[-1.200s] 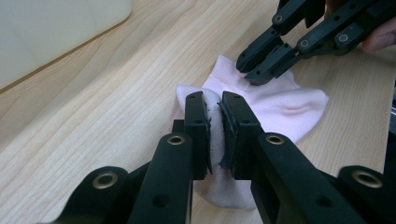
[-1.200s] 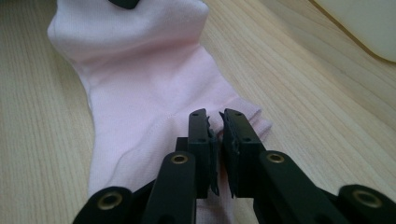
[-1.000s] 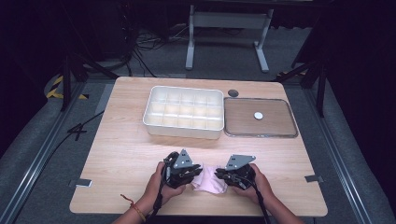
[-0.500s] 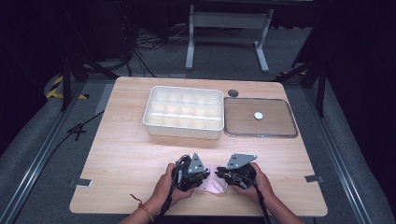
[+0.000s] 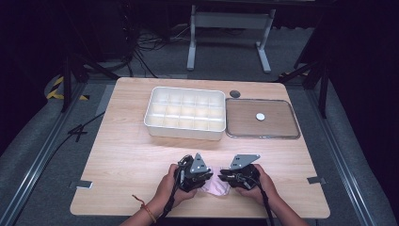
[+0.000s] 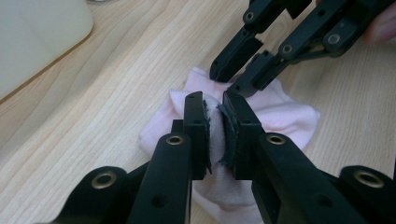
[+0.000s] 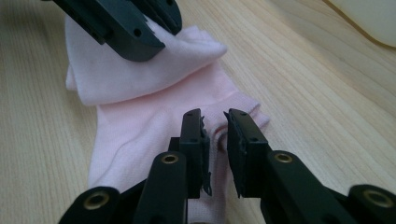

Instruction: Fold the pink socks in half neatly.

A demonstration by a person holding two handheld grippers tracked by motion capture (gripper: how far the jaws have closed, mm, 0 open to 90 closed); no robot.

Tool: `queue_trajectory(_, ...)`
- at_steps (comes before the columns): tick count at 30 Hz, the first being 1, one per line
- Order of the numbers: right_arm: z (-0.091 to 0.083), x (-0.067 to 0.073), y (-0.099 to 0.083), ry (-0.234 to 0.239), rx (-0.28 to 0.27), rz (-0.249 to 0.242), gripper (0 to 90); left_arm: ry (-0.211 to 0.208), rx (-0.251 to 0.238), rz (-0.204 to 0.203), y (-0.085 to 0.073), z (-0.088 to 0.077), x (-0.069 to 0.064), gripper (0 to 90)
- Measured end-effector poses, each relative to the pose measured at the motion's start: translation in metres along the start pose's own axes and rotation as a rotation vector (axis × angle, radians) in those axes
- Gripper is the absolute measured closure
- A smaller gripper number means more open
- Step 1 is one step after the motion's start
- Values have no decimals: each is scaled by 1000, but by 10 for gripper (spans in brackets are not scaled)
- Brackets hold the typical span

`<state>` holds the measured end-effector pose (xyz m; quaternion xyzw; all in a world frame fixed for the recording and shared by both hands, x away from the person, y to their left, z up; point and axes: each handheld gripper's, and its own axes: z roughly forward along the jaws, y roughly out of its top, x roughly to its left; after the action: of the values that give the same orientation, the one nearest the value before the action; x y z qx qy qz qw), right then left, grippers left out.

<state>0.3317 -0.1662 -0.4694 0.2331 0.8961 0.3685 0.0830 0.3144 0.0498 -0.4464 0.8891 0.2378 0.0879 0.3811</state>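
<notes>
Beyond the empty white divided tray (image 5: 185, 113), both tools: left tool (image 6: 214, 122) pinching pink sock (image 6: 280, 112), right tool (image 7: 214, 132) slightly spread over it

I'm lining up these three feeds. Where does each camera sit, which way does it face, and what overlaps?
High view: above the table's near side, looking forward and down; both hands and forearms enter from below.
Left gripper view: rides the left gripper, looking along its jaws, pinched on the pale pink cotton sock.
Right gripper view: rides the right gripper, jaws slightly parted over the sock's edge.
Shared: both gripper views show the sock and the other gripper.
</notes>
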Motion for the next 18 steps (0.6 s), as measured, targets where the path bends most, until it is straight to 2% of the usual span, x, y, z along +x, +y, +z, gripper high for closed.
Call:
queue_trajectory(6, -3, 0, 1, -12, -10, -4, 768, -9, 19, 8, 0, 6, -3, 794)
queue_trajectory(10, -7, -4, 0, -24, -26, 10, 773, -10, 19, 4, 2, 9, -3, 767)
queue_trajectory(15, -4, -4, -1, -12, -8, 10, 806, -21, 5, -7, 3, 10, -6, 711)
queue_trajectory(18, -3, -4, -1, -5, -9, 10, 806, -29, -23, -17, 5, 5, -5, 680)
